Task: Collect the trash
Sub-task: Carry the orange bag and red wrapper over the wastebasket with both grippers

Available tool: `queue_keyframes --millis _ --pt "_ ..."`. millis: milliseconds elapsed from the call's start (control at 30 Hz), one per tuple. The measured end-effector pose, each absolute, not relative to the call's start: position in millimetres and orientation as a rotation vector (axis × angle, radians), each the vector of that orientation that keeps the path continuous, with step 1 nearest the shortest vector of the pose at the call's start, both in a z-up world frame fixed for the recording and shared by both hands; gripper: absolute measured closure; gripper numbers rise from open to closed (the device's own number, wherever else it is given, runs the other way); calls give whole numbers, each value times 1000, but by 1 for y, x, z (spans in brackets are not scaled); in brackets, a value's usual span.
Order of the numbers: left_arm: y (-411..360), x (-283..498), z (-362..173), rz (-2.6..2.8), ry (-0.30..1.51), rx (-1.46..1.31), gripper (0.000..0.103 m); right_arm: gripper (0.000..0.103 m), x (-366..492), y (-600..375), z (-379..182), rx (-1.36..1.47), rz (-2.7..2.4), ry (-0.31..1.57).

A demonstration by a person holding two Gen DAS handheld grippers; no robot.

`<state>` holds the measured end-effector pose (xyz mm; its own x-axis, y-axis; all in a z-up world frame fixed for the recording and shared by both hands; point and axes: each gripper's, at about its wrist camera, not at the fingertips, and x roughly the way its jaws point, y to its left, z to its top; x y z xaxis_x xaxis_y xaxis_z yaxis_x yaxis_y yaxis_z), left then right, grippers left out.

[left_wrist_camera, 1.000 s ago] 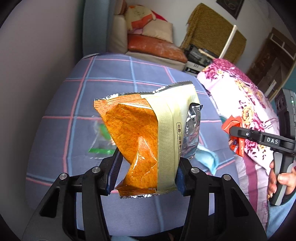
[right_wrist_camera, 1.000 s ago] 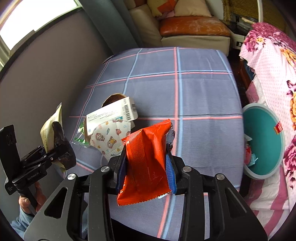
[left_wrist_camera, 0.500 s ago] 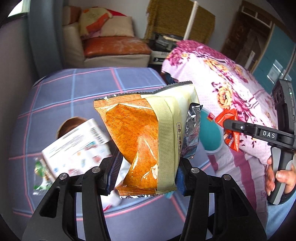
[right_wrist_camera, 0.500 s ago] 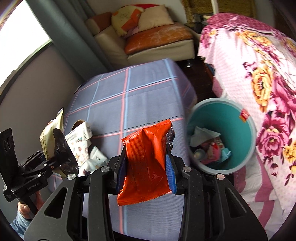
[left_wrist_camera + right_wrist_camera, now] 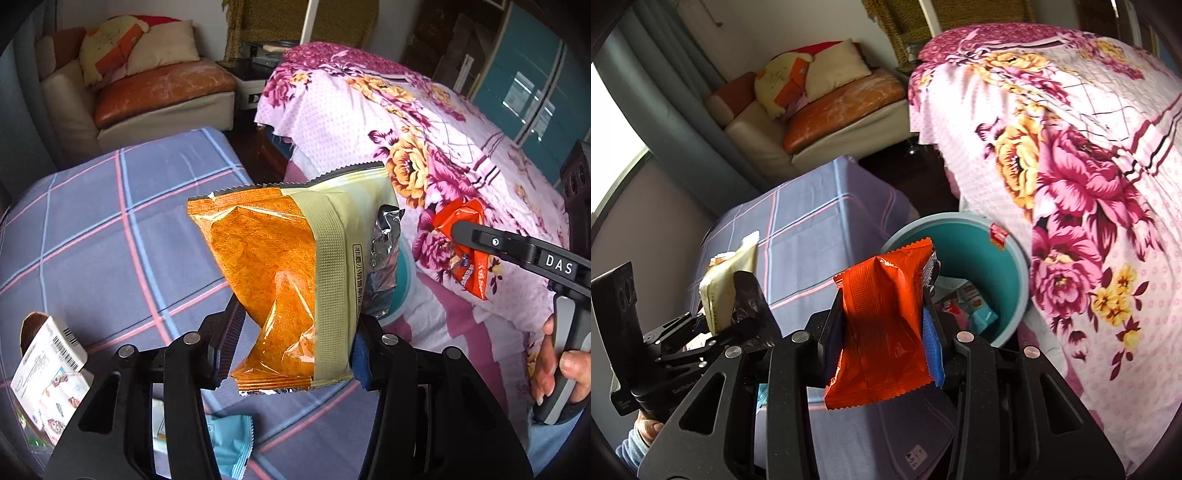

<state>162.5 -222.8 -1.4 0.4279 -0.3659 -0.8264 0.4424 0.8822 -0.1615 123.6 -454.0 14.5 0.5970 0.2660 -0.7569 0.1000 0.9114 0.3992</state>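
A low table draped in a blue-grey cloth crossed with pink and pale-blue lines (image 5: 110, 229) fills the left of the room, with a cream sofa carrying an orange seat cushion (image 5: 159, 92) behind it and a bed under a pink floral bedspread (image 5: 1082, 177) to the right. Between the table's right edge and the bed stands a round teal plastic bin (image 5: 993, 266), its mouth unobstructed and a few wrappers lying at its bottom; the gap around it is narrow, hemmed by the hanging cloth and the bedspread. The left gripper (image 5: 295, 347) is clamped on the lower end of a crinkly orange-and-cream foil snack bag (image 5: 291, 273), held upright above the table's near right edge. The right gripper (image 5: 882, 339) is clamped on a shiny red foil wrapper (image 5: 882, 328), held just in front of the bin's rim. On the cloth lie a white printed paper packet with a barcode (image 5: 48, 373) at the left edge and a light-blue wrapper (image 5: 229, 443) near the front.
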Motion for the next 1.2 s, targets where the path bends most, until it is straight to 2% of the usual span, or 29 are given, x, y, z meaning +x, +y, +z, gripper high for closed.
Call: queue_keyframes --millis 533,1100,1167,1200 --pt "-283 205 -46 -571 1097 129 51 66 153 -494 -9 450 26 971" --pt "-311 225 -62 -626 1117 142 50 66 163 -517 -9 452 -29 967" --pt "-312 226 -62 -624 1116 142 48 66 164 -519 -9 453 -34 965" --pt "-312 226 -62 -625 1112 141 43 66 164 -519 -8 453 -35 964"
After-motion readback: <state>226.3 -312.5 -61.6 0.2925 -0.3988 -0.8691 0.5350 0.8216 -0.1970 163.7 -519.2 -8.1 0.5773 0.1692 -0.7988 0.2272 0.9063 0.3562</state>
